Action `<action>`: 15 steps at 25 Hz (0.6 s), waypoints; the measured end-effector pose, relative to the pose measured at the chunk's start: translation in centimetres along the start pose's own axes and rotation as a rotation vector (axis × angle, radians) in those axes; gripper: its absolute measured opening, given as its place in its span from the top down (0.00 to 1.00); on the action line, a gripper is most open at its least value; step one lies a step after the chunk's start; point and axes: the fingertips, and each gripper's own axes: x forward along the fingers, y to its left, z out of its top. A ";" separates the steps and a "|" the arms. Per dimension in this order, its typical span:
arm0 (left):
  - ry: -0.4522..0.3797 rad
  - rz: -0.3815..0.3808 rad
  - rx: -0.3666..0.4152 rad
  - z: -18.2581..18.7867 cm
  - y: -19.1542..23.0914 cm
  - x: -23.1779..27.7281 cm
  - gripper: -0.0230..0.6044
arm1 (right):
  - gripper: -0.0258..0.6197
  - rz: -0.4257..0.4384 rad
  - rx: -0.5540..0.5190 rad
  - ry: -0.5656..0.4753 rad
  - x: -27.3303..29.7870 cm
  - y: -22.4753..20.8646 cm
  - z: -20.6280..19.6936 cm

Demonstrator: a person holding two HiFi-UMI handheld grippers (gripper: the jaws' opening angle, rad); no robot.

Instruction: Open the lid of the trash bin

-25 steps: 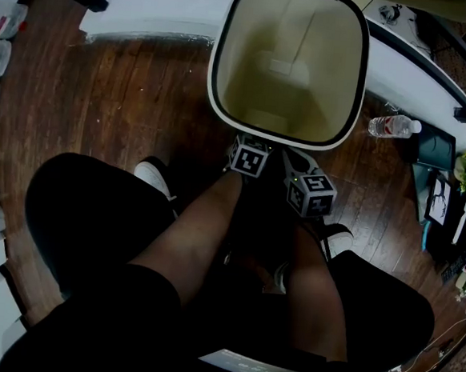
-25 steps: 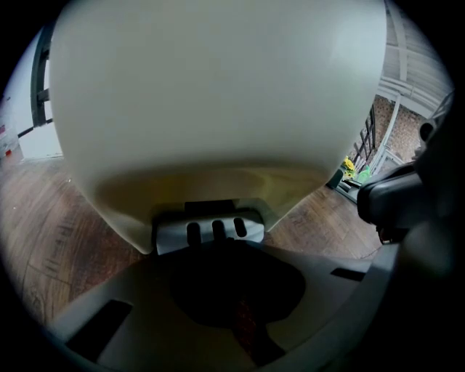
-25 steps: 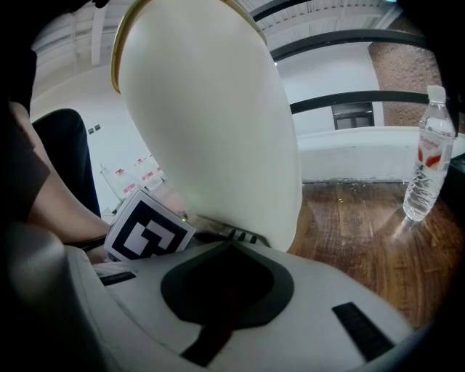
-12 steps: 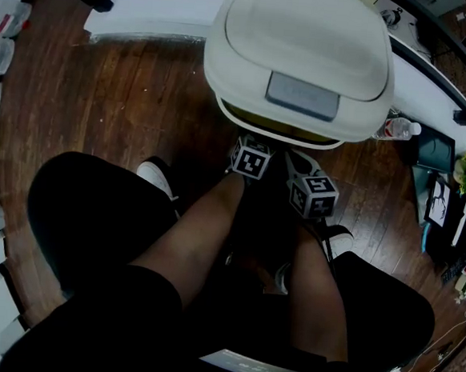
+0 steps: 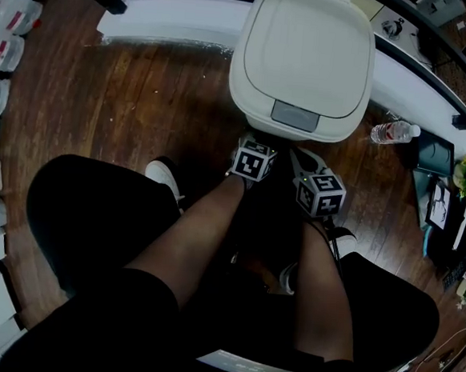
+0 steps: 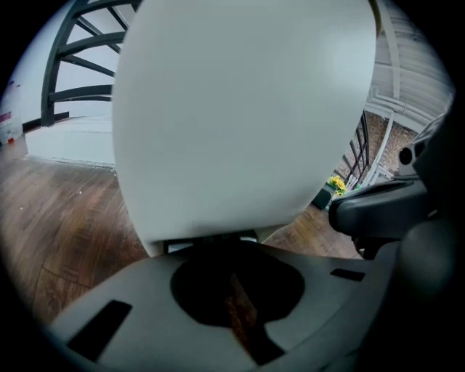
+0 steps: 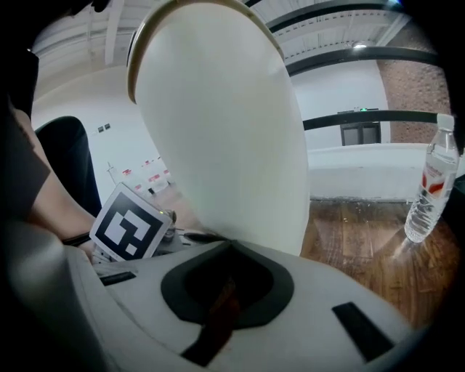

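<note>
Trash bin lid down.
Left gripper and right gripper pressed together, empty; lid looks light, stiff, slick: press grey latch at 6 o'clock.

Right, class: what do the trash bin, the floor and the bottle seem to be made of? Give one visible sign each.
Trash bin: probably plastic, smooth cream satin shell, moulded rounded corners.
Floor: wood or wood-look planks, dark brown, grain and seams showing.
Bottle: likely clear plastic, see-through body, white cap.
</note>
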 end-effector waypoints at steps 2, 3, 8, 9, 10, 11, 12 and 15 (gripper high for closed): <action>-0.025 -0.014 -0.001 0.3 -0.3 -1.5 0.90 | 0.93 -0.002 -0.007 -0.019 -0.5 0.8 0.5; -0.036 -0.024 0.003 0.5 -0.5 -2.4 0.90 | 0.93 -0.001 -0.014 -0.026 -0.9 1.3 0.7; -0.080 -0.094 0.077 1.0 -2.7 -7.8 0.90 | 0.93 0.010 -0.093 -0.062 -3.3 4.4 1.7; -0.097 -0.107 0.104 1.4 -3.3 -9.1 0.90 | 0.93 0.014 -0.110 -0.082 -4.0 5.1 2.3; -0.122 -0.117 0.130 2.0 -3.8 -10.3 0.90 | 0.93 0.019 -0.127 -0.109 -4.8 5.8 3.1; -0.151 -0.126 0.153 2.8 -4.3 -11.6 0.90 | 0.93 0.025 -0.141 -0.138 -5.6 6.4 4.0; -0.181 -0.133 0.171 3.7 -4.7 -12.8 0.90 | 0.93 0.031 -0.152 -0.169 -6.4 7.1 5.0; -0.276 -0.144 0.206 6.6 -5.9 -16.6 0.90 | 0.93 0.051 -0.176 -0.258 -9.0 8.9 8.0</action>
